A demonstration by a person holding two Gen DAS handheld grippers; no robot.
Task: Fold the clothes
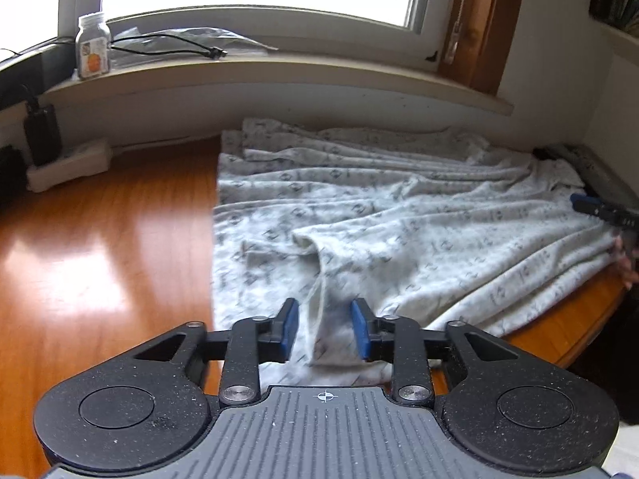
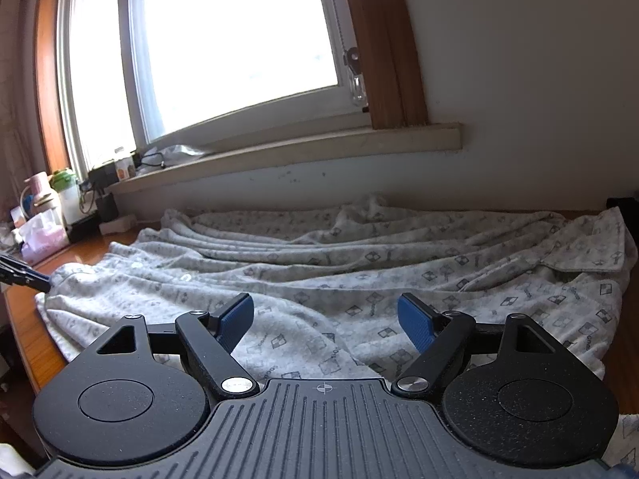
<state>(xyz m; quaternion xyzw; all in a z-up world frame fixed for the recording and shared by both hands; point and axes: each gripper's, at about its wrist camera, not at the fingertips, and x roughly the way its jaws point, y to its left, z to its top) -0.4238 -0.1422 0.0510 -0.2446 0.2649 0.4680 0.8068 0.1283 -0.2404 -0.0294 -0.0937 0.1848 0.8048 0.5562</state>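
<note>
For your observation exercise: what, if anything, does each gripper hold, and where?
Nothing: left gripper open astride a garment fold; right gripper open above it.

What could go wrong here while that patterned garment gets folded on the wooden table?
The left hand-held gripper stands open around a thin raised fold of the garment; it might pinch only that ridge and bunch the cloth. The near edge droops over the table rim, so a tug could drag it off. The right hand-held gripper hovers open, holding nothing steady.
</note>
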